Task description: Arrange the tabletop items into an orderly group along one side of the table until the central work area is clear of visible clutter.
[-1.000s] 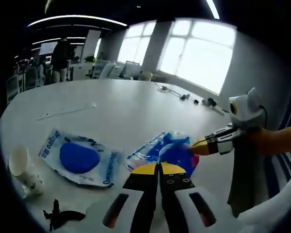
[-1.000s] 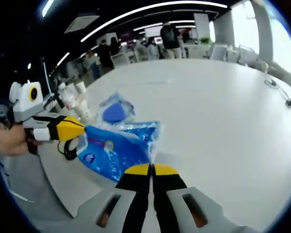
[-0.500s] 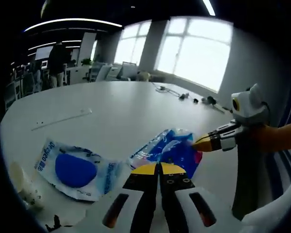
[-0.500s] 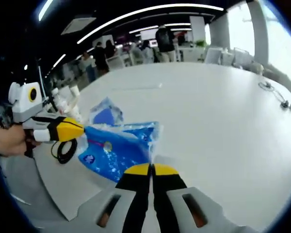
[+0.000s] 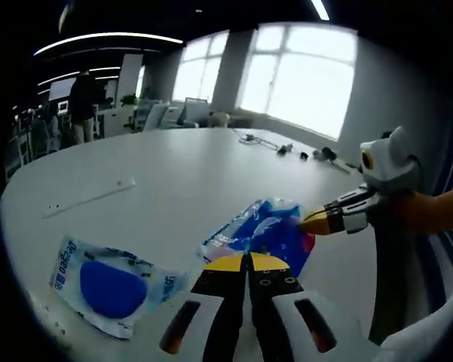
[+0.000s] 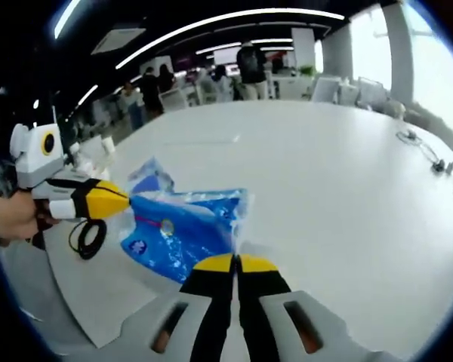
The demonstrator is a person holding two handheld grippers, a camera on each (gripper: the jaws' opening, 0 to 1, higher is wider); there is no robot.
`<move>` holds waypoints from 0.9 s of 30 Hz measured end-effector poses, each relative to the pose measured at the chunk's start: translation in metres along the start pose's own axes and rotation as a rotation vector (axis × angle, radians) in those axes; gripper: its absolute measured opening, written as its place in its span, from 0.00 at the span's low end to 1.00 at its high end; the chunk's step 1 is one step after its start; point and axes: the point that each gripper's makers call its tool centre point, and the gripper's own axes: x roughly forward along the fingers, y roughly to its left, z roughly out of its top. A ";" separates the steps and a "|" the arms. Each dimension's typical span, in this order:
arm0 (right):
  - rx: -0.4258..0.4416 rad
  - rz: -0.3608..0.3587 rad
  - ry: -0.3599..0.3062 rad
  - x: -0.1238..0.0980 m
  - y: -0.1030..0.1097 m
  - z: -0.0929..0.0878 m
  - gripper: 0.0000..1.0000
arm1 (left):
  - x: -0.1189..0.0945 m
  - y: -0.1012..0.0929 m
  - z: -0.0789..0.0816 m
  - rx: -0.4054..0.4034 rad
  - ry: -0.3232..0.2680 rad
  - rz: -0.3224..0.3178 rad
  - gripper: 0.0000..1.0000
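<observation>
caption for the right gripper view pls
Both grippers, right and left, pinch opposite ends of a blue plastic bag above the white table.

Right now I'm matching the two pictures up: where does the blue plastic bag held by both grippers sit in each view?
Left gripper view: blue plastic bag sits just right of centre, above the left gripper, the right gripper pinching its right edge.
Right gripper view: the bag lies left of centre, between the left gripper and the right gripper.
Shared landmark: the white table.
</observation>
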 end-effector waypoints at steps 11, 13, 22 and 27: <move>-0.011 -0.017 0.017 0.011 -0.017 -0.001 0.00 | 0.019 0.002 -0.007 0.045 0.054 -0.014 0.00; -0.013 -0.019 0.021 0.013 -0.020 -0.002 0.00 | 0.021 0.001 -0.005 0.100 0.061 -0.026 0.00; 0.008 -0.032 0.036 0.023 -0.029 -0.007 0.00 | 0.039 0.010 -0.010 0.105 0.111 -0.024 0.00; 0.023 -0.037 0.036 0.029 -0.032 -0.009 0.00 | 0.046 0.015 -0.009 0.091 0.117 -0.019 0.00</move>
